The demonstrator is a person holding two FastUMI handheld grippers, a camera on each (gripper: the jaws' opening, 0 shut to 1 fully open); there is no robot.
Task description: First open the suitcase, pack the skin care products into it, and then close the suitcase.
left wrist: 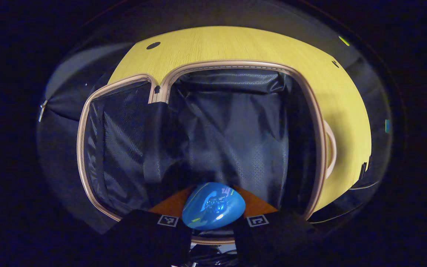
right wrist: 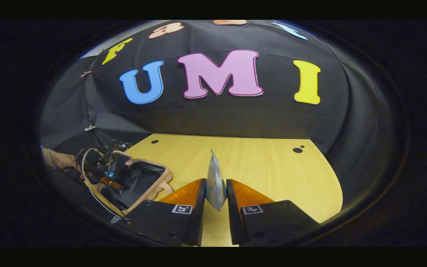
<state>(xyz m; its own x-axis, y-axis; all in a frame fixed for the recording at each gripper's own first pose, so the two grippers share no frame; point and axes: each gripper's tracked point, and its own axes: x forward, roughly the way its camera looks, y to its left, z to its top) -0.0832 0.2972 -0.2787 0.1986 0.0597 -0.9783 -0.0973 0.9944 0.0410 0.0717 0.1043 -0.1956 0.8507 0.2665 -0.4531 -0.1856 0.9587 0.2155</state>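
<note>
The left hand-held gripper is clenched on a glossy blue rounded plastic skin care container, which sits pinched between its two fingers at the bottom of the left gripper view. Just beyond it lies the open suitcase with tan zipper trim and dark fabric lining. The container hangs over the near edge of the main compartment, whose creased lining looks bare; to the left a mesh-covered flap or divider stands beside it. Past the suitcase the yellow wood-grain tabletop curves away.

The right hand-held gripper grasps a thin silvery flat sachet, held on edge and upright between its fingers, over open tabletop. Farther off to the left in the right gripper view, the suitcase lies open near the tabletop's left edge, with the other gripper poised over it and a person's hand behind.

The step in hand appears to be packing: the suitcase is already open, and the blue container is about to go in. The next move probably calls for lowering it into the compartment and loosening the fingers so it settles on the lining, then bringing the sachet across from well apart. The container's smooth rounded shell may roll once freed, so a low release seems wise.
</note>
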